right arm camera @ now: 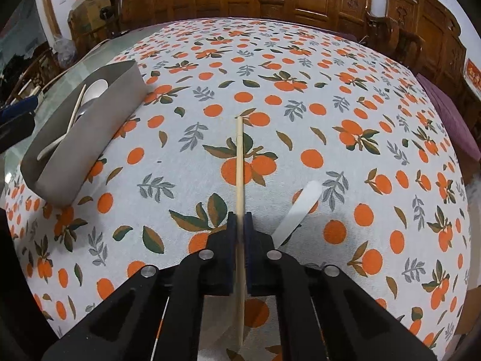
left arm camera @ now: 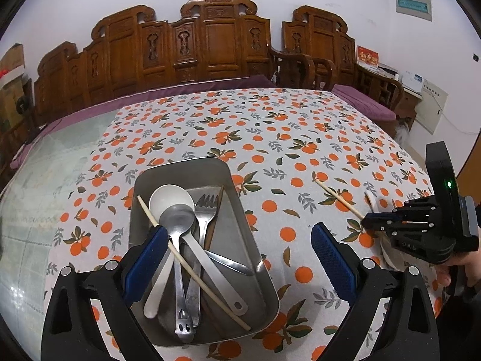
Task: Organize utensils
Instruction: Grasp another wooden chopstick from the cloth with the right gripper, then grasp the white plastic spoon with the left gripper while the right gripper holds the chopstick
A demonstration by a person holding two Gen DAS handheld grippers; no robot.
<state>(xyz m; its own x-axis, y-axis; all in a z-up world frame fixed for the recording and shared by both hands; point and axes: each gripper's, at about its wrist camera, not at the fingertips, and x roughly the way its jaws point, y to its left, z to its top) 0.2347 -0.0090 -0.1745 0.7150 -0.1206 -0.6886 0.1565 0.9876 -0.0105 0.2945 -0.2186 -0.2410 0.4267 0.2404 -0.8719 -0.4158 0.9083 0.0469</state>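
A grey metal tray [left arm camera: 237, 201] holds several utensils: a white spoon [left arm camera: 171, 198], a metal spoon [left arm camera: 176, 219], a metal fork [left arm camera: 206, 207] and a pale chopstick [left arm camera: 192, 267]. My left gripper [left arm camera: 240, 249] is open just above the tray's near end. My right gripper [right arm camera: 239, 225] is shut on a second pale chopstick [right arm camera: 239, 162], low over the cloth to the right of the tray [right arm camera: 90, 126]; it also shows in the left wrist view [left arm camera: 368, 221]. A white spoon [right arm camera: 296, 213] lies on the cloth just right of the right gripper.
The table carries a white cloth with an orange-fruit print [left arm camera: 270, 126]; bare greenish tabletop [left arm camera: 45, 180] shows at the left. Carved wooden benches [left arm camera: 192, 51] with purple cushions stand behind the table's far edge.
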